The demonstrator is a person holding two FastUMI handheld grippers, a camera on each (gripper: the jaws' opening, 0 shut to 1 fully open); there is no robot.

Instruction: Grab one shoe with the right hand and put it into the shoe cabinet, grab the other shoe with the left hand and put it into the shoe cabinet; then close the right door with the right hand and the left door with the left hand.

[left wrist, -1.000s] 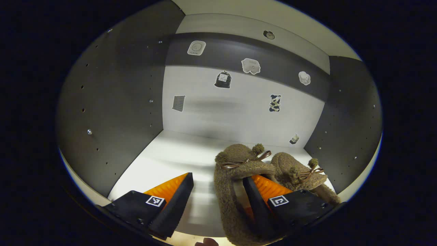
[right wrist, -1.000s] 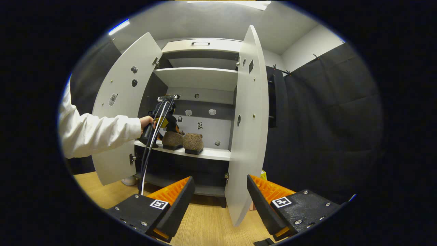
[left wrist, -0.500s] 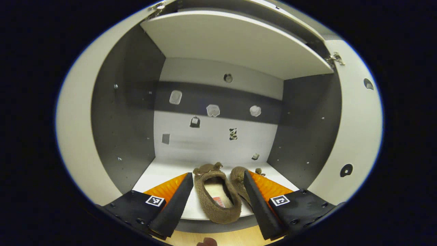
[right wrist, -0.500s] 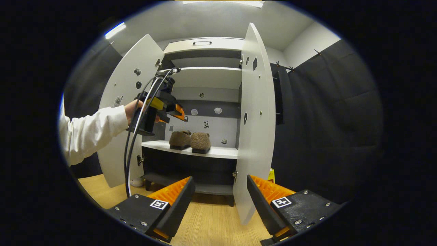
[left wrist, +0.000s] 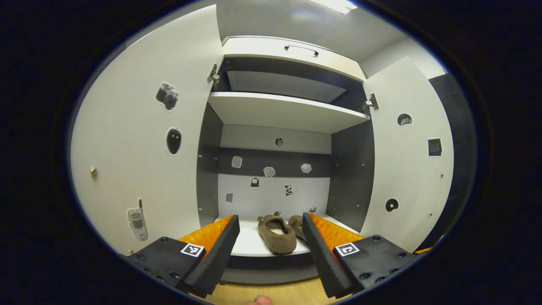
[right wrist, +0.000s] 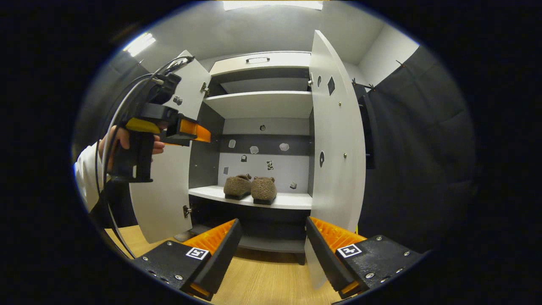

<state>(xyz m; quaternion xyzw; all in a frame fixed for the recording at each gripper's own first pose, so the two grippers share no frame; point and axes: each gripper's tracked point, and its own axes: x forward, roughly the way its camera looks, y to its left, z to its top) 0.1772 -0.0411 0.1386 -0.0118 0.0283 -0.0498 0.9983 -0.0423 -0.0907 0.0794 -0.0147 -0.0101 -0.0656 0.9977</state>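
Both shoes [right wrist: 250, 187] side by side on the middle shelf [right wrist: 292, 201] of the shoe cabinet [right wrist: 262, 63] — placing judged done. Right door [right wrist: 336, 140] and left door [right wrist: 169, 203] open. Right claw [right wrist: 271, 250] spread, empty; left claw [left wrist: 271, 245] likewise. Next — push right door shut.

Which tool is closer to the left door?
Left. The left tool sits right beside the left door, level with its middle. The right tool hangs back, low over the floor.
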